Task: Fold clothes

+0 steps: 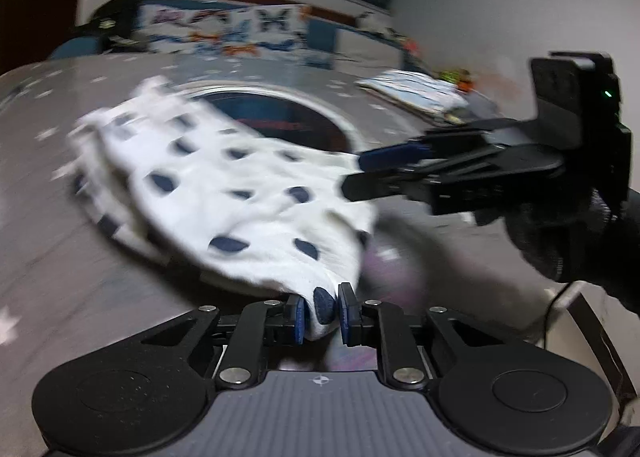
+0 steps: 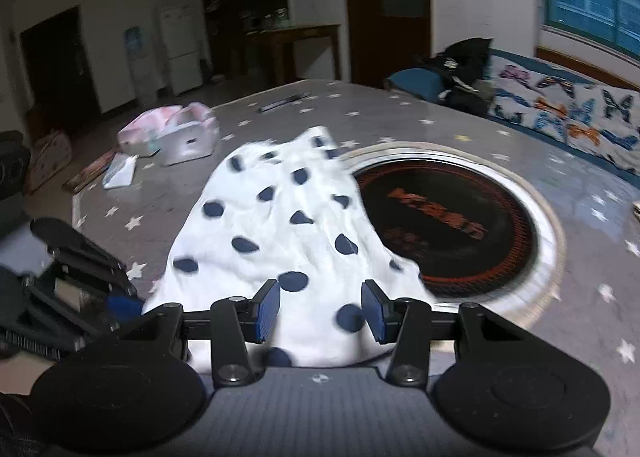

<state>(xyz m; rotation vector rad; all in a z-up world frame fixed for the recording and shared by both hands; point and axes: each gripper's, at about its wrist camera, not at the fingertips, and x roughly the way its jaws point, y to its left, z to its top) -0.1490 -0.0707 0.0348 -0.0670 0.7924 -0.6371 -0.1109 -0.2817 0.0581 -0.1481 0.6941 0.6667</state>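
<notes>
A white garment with dark blue dots [image 1: 224,193] lies spread on the grey star-patterned table [image 1: 60,225], partly over a round black inset. My left gripper [image 1: 322,313] is shut on a bunched corner of the garment at its near edge. My right gripper [image 1: 354,173] comes in from the right at the garment's other near corner, held by a dark-gloved hand [image 1: 560,241]. In the right wrist view the garment [image 2: 280,225] runs between the right gripper's [image 2: 322,311] blue pads, which stand wide apart and do not pinch it. The left gripper [image 2: 118,303] shows at the left.
The round black inset [image 2: 452,225] has a metal ring. A pink and white bag [image 2: 176,137] and papers lie at the far left of the table. A folded stack of clothes [image 1: 420,93] sits at the far right. A butterfly-print sofa [image 2: 560,109] stands behind.
</notes>
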